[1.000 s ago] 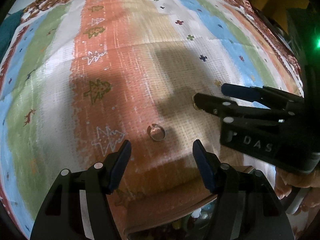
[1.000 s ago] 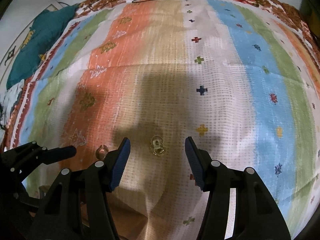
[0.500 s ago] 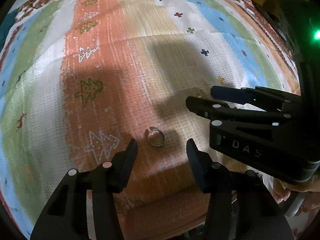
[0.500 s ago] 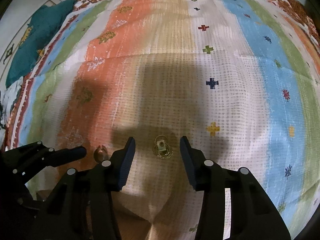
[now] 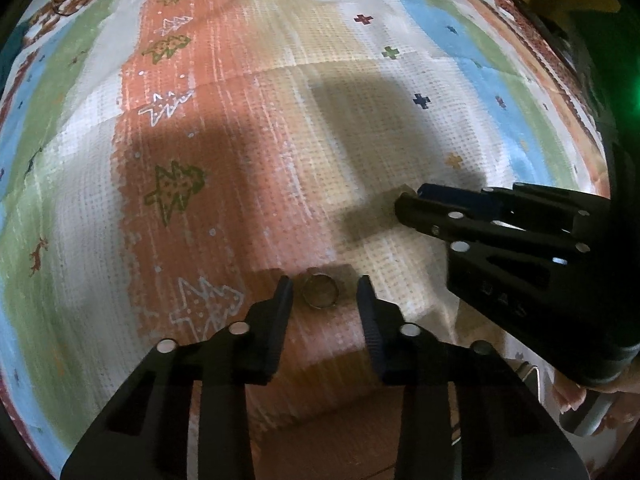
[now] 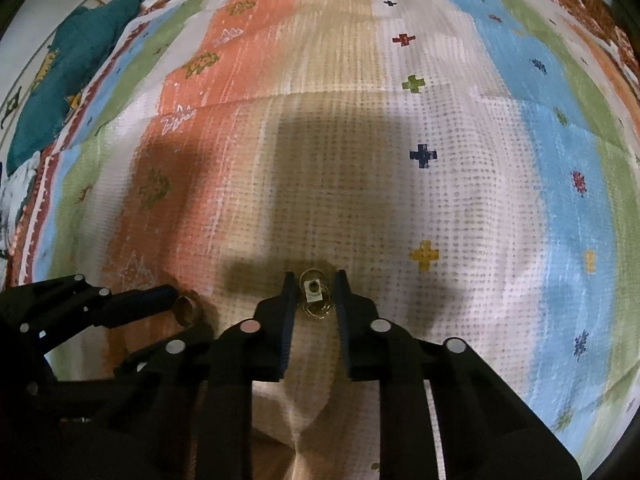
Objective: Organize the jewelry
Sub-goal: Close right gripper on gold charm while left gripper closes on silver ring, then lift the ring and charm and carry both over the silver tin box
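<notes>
1. Left tool [image 5: 325,294]: pointed steeply down at the striped woven cloth [image 5: 248,152] covering the bed. A plain metal band ring [image 5: 319,290] lay flat on the orange stripe, directly between the fingertips. Jaws closing; a gap remained on both sides, more on the right, so pads not yet on the ring. Ring round, no long axis to align.
2. Right tool [image 6: 313,294]: likewise steeply down. A gold-toned ring with a square setting [image 6: 314,294] lay between its fingertips on the pale stripe. Jaws closing, pads just beside the ring; contact could not be confirmed, so not yet grasped.
3. Each tool sat over its own ring, the two rings near one another; neither needed to cross.
4. Versus one second before: both jaws stood markedly narrower, and each ring lay deeper between the tips. Rings themselves appeared unmoved on the cloth.
</notes>
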A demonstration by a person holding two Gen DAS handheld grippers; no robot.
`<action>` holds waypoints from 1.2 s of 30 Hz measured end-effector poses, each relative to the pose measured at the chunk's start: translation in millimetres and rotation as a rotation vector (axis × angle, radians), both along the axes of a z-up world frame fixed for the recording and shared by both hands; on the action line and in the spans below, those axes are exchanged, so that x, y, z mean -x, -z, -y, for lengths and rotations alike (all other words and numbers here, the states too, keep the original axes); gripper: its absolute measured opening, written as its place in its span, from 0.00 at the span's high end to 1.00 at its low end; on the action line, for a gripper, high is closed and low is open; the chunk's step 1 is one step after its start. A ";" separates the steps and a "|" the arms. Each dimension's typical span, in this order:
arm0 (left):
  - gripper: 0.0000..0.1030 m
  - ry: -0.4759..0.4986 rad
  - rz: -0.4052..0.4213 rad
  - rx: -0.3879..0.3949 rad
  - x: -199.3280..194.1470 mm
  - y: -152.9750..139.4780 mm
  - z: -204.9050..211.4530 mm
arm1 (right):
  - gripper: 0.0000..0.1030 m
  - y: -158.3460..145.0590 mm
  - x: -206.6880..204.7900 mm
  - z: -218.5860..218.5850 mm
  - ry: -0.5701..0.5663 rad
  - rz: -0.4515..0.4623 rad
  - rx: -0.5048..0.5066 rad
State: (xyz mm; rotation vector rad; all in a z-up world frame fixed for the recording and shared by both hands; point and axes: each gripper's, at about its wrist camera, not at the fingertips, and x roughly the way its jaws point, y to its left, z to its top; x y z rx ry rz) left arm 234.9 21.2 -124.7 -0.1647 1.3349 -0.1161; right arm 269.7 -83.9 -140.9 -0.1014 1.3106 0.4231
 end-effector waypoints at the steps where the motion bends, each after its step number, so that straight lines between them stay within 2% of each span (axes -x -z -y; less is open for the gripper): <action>1: 0.79 0.000 -0.002 -0.003 -0.2 0.6 0.1 | 0.82 -0.1 0.3 -0.6 -0.003 0.001 0.003; 2: 0.82 0.001 -0.003 -0.006 0.4 1.3 0.6 | 0.83 -0.2 0.8 -0.9 -0.005 0.001 0.005; 11: 0.82 -0.022 0.018 0.010 2.1 -0.6 -4.5 | 0.90 -3.1 0.5 -0.8 -0.002 0.003 -0.002; 18: 0.82 -0.039 0.033 0.006 13.8 -6.2 -12.4 | 0.90 -9.9 1.5 0.3 -0.004 0.020 -0.006; 36: 0.82 -0.096 0.120 0.061 42.2 -51.1 -25.4 | 0.90 -51.1 25.0 -5.1 -0.040 0.092 -0.065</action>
